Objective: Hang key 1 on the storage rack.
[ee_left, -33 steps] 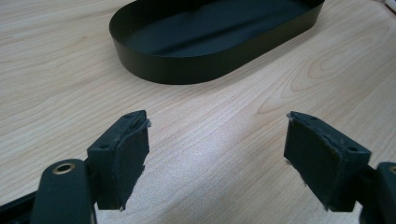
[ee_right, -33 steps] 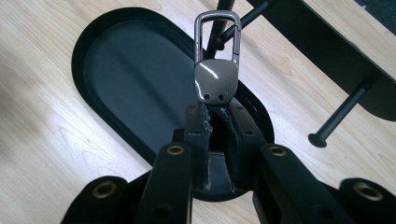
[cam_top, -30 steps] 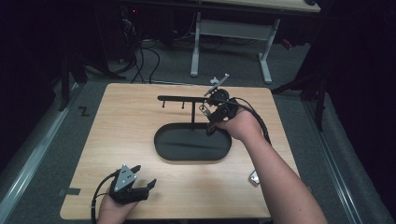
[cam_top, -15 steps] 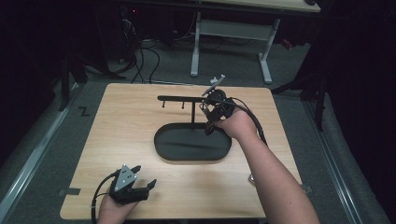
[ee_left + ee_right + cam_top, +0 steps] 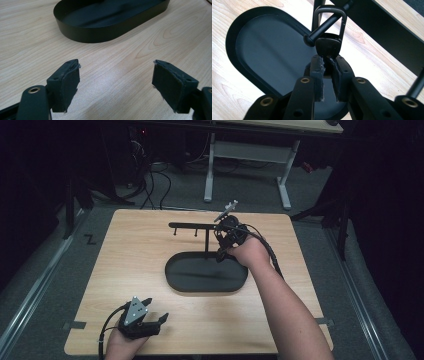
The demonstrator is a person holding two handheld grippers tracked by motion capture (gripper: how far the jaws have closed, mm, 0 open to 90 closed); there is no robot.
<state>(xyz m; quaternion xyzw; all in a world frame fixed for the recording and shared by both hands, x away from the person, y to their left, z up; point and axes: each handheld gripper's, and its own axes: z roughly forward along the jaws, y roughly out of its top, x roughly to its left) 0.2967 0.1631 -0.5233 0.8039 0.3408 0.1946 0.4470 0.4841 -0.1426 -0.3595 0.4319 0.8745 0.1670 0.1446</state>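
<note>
Right gripper view: right gripper (image 5: 327, 67) pinches carabiner tab (image 5: 327, 46), loop over peg (image 5: 324, 26); left gripper (image 5: 116, 82) wide.

High view: desk (image 5: 150, 245) lit evenly from above, surroundings fall off to near black, floor (image 5: 40, 270) dim grey. Slightly soft, low detail overall. Shadows on the wood are faint and short. Left gripper view: bright, wood grain sharp mid-frame, a mild sheen patch between the pads (image 5: 67, 82); the pads themselves are close and a bit soft. Right gripper view: strong contrast, black tray (image 5: 262, 50) shows a dull grey reflection, near parts of the claw (image 5: 328, 77) blurred.
</note>
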